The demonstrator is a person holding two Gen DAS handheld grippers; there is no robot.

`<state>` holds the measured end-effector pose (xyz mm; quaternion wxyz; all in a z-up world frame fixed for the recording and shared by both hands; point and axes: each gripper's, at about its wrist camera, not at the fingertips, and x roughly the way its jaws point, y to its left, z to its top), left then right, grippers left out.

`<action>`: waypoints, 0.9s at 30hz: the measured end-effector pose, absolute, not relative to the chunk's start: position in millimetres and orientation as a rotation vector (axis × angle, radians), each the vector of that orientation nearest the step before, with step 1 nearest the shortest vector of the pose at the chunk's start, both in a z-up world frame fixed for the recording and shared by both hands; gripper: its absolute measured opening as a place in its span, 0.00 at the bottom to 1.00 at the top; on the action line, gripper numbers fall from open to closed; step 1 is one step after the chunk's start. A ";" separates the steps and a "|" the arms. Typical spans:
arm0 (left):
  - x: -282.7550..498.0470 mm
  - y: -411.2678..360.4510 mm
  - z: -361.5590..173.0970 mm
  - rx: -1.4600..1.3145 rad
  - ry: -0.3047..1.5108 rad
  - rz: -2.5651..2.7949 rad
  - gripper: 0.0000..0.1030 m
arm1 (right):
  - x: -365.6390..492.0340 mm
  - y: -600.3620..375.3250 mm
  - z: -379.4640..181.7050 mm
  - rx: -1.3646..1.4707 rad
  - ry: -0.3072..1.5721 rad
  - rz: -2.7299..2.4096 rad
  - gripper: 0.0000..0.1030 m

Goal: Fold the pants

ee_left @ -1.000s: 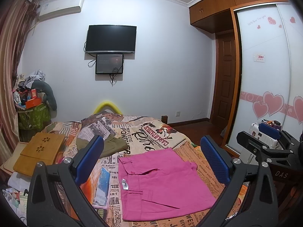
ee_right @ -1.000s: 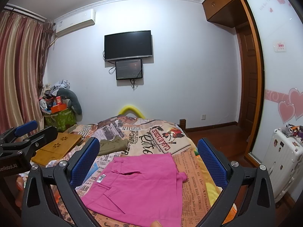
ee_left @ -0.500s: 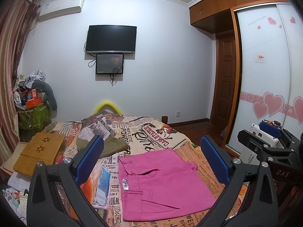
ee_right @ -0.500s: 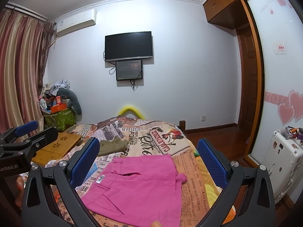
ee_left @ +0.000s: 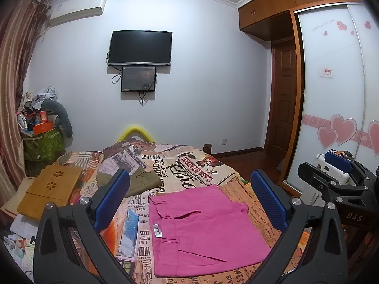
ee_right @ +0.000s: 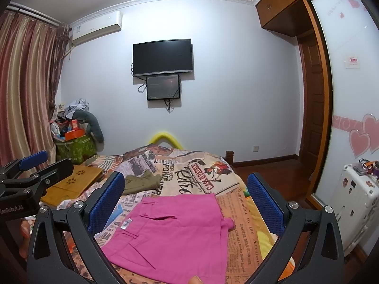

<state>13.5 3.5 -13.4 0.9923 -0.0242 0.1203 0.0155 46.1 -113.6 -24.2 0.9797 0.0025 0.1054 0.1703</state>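
Observation:
Pink pants [ee_left: 203,227] lie folded into a flat rectangle on the bed, waistband to the left with a white label; they also show in the right wrist view [ee_right: 175,232]. My left gripper [ee_left: 189,201] is open and empty, held above the pants. My right gripper [ee_right: 187,203] is open and empty, also above the pants. The right gripper shows at the right edge of the left wrist view [ee_left: 336,179]; the left gripper shows at the left edge of the right wrist view [ee_right: 33,172].
The bed [ee_left: 189,165] has a newspaper-print cover. Folded olive pants [ee_left: 139,182] lie farther back. A wooden lap tray [ee_left: 49,189] sits at the left, a blue packet [ee_left: 129,232] beside the pink pants. A white suitcase [ee_right: 355,208] and wardrobe stand right.

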 end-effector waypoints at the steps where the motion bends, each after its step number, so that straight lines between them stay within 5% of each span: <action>1: 14.3 3.9 -14.0 -0.049 0.243 0.032 1.00 | 46.7 -113.5 -24.1 0.006 0.214 0.344 1.00; 27: 155.8 75.0 -131.8 -0.101 0.618 0.202 1.00 | 159.6 -121.3 -108.5 0.028 0.535 0.249 1.00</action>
